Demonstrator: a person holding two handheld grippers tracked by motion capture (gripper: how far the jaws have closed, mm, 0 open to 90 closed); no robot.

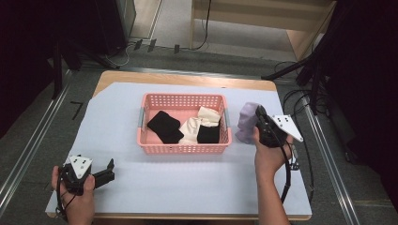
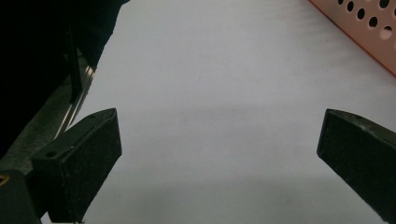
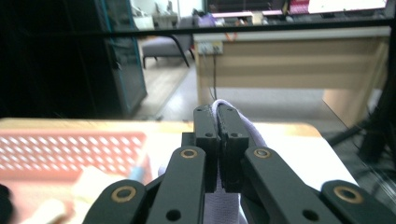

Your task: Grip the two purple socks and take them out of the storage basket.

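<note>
The right gripper [image 3: 217, 140] has its jaws pressed together on a thin fold of a lavender cloth [image 3: 252, 135], which pokes up as a narrow ridge between the two black pads and spreads out pale purple below and to either side of them. In the high view the right gripper [image 1: 259, 114] is held above the counter just to the right of the basket, and the lavender cloth [image 1: 246, 123] hangs from it in a soft, crumpled bunch, its lower end close to the white sheet [image 1: 187, 178] that covers the counter [image 1: 178, 78]. A hand [image 1: 268, 152] grips this tool from behind, with its cable looping down beside the forearm.

The left gripper [image 2: 219, 149] has its jaws spread wide apart with nothing between them, just the bare white sheet beneath. In the high view the left gripper [image 1: 107, 171] sits low over the near left corner of the counter, well apart from the basket, held by the other hand [image 1: 77, 192].

The pink basket [image 1: 183, 149] stands at the middle of the counter, a perforated plastic box with grey handles at its short ends. Inside lie a folded black cloth [image 1: 164, 126] at the left, a cream cloth [image 1: 193, 126] bunched across the middle and right, and a smaller black piece [image 1: 208, 133] at the front right, touching the cream one. A corner of the basket also shows at the upper right in the left gripper view.
</note>
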